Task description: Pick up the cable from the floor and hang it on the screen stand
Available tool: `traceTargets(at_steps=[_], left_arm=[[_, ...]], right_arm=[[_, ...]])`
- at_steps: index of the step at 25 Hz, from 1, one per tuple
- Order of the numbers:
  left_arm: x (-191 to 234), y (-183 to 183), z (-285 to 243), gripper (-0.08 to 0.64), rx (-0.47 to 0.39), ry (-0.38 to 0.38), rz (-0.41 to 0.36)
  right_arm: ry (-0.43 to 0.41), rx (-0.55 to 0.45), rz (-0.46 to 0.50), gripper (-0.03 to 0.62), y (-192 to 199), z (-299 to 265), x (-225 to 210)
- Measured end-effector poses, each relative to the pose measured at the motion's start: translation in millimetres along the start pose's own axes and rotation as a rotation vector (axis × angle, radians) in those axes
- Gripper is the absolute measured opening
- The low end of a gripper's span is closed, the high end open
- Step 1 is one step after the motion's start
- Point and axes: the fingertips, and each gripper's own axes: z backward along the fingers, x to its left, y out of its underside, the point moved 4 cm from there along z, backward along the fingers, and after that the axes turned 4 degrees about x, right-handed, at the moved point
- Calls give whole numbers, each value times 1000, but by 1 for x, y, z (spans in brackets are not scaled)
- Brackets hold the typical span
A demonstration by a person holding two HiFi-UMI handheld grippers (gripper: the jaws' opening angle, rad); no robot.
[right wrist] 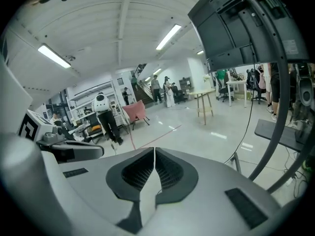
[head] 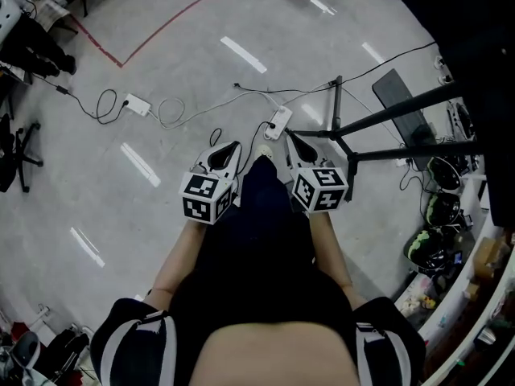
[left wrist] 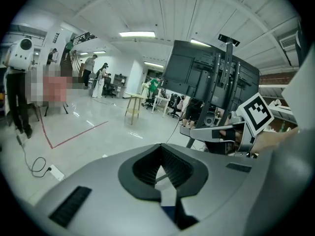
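Note:
Cables lie on the grey floor ahead of me: a white cable [head: 170,111] loops between a white power strip [head: 137,104] and a second strip [head: 279,122], and a black cable [head: 103,103] coils to the left. The black screen stand [head: 378,121] rises at the right, and its screens fill the left gripper view [left wrist: 211,75] and the right gripper view [right wrist: 246,28]. My left gripper [head: 232,146] and right gripper [head: 291,139] are held side by side at waist height, well above the floor. Both are shut with nothing between the jaws [left wrist: 160,147] [right wrist: 154,150].
A red tape line [head: 165,24] crosses the floor at the far left. Bags and gear [head: 438,215] crowd the right edge under the stand. An office chair base [head: 16,155] stands at the left. People and a wooden stool [left wrist: 133,104] are far off in the hall.

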Motion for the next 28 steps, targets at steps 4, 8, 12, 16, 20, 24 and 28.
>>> traceTargets(at_steps=[4,8,12,16,20,24,28], left_arm=[[9,-27,-31,8,-4,-8,5],[23,-51,-61,8,-2,-25,-9],[33,-65,-86,8,10,-56,-9],[44,-76,-101,8,11,-96,20],[53,-87,-114,8,22,-122,17],[65,-102,-134,8,12,-143,25],[71,-109,-152,8,3,-163,42]], right_arm=[[-16,16,5,25,-23,-25,-25],[-44,30,19,25,-47,-51,-44],[-72,51,21,25,-63,-71,-65],[-90,66,19,25,-74,-92,-84],[-120,70,19,25,-91,-110,-96],[-154,82,36,25,-106,-133,-106],[-181,103,49,25,-110,-150,-116]])
